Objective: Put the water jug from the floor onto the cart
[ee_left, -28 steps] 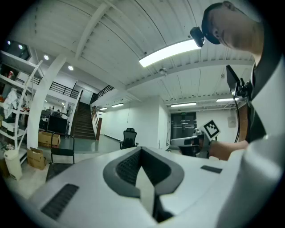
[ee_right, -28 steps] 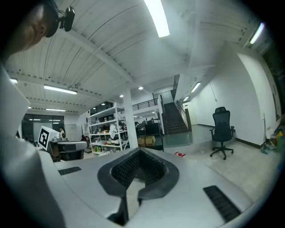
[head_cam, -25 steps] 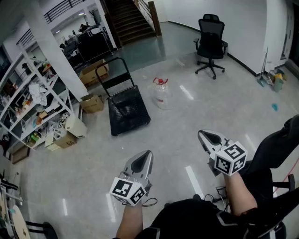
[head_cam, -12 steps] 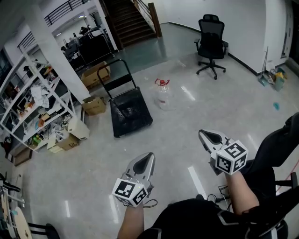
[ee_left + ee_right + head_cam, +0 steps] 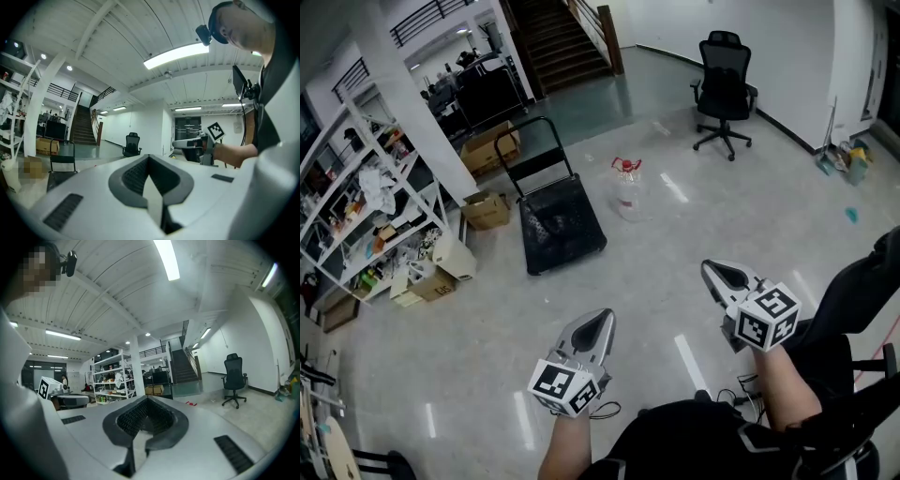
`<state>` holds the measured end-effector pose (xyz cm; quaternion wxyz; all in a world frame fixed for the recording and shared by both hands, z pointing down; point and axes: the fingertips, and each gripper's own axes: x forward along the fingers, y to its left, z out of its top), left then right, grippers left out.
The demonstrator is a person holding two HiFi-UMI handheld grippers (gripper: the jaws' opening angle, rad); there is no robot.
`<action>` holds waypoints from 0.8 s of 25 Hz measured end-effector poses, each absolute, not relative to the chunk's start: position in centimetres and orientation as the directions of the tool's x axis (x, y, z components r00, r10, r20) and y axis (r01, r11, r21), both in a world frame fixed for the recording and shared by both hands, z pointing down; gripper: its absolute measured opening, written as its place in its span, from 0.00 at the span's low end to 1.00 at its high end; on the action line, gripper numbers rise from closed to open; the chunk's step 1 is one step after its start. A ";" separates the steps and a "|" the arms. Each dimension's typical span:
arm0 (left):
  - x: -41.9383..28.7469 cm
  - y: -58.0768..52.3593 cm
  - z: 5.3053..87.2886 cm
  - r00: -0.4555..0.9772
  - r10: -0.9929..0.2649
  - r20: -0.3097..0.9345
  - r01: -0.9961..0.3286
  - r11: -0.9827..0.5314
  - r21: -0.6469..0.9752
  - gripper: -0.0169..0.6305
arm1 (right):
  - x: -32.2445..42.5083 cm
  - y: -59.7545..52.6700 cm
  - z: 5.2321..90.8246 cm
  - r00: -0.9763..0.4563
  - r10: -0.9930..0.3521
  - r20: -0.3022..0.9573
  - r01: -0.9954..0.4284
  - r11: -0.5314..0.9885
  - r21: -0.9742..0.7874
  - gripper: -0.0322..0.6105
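Observation:
The clear water jug (image 5: 627,194) with a red cap and handle stands upright on the floor, just right of the cart. The cart (image 5: 560,224) is a low black platform trolley with an upright black handle (image 5: 533,142). Both grippers are held low, far short of the jug. My left gripper (image 5: 605,317) is shut and empty, pointing level; in its own view the left gripper (image 5: 149,157) shows its jaws together. My right gripper (image 5: 710,267) is shut and empty too, as the right gripper (image 5: 147,400) view shows. The jug's red handle (image 5: 192,403) peeks over its jaws.
A black office chair (image 5: 724,89) stands at the back right. Metal shelves (image 5: 366,202) full of clutter and cardboard boxes (image 5: 485,208) line the left. A staircase (image 5: 562,37) rises at the back. A black seat (image 5: 867,291) is at my right, and cleaning items (image 5: 848,157) lie by the wall.
Both grippers have drifted slightly lower and to the right in the head view. The jug and the cart have kept their places, and both pairs of jaws stayed shut.

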<state>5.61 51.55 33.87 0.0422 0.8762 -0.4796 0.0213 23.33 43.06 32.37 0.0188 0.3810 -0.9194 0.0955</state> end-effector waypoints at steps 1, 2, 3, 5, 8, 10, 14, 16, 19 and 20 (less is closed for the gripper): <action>5.1 51.6 33.9 0.539 -0.839 0.076 -0.843 -0.536 0.056 0.03 | 23.0 43.1 32.4 -0.702 -0.703 0.109 -0.711 0.685 -0.161 0.05; 4.5 51.7 34.0 0.537 -0.840 0.074 -0.844 -0.534 0.059 0.03 | 22.6 43.1 32.5 -0.697 -0.709 0.110 -0.716 0.679 -0.164 0.05; 3.9 51.8 33.9 0.535 -0.842 0.071 -0.845 -0.532 0.062 0.03 | 22.2 43.1 32.5 -0.694 -0.712 0.110 -0.719 0.674 -0.169 0.05; 2.8 51.9 33.9 0.536 -0.842 0.065 -0.844 -0.533 0.063 0.03 | 21.3 43.2 32.5 -0.692 -0.714 0.107 -0.720 0.670 -0.179 0.05; 1.3 52.0 34.1 0.548 -0.835 0.060 -0.837 -0.544 0.062 0.03 | 19.8 43.3 32.7 -0.687 -0.718 0.112 -0.724 0.665 -0.181 0.05; 0.7 52.2 34.3 0.555 -0.830 0.056 -0.831 -0.552 0.067 0.03 | 19.1 43.7 32.9 -0.684 -0.721 0.112 -0.728 0.662 -0.181 0.05; -0.1 51.6 34.9 0.569 -0.821 0.053 -0.822 -0.565 0.069 0.03 | 17.9 43.7 33.4 -0.682 -0.723 0.114 -0.730 0.660 -0.178 0.05; -0.2 50.9 35.0 0.573 -0.818 0.054 -0.819 -0.569 0.077 0.03 | 17.4 43.2 33.8 -0.688 -0.714 0.129 -0.725 0.666 -0.176 0.05; -0.3 49.1 35.3 0.575 -0.816 0.056 -0.817 -0.570 0.085 0.03 | 16.9 41.3 34.1 -0.692 -0.710 0.133 -0.722 0.673 -0.163 0.05; -0.5 48.2 35.5 0.575 -0.816 0.061 -0.818 -0.570 0.085 0.03 | 16.8 40.3 34.2 -0.692 -0.710 0.132 -0.722 0.673 -0.162 0.05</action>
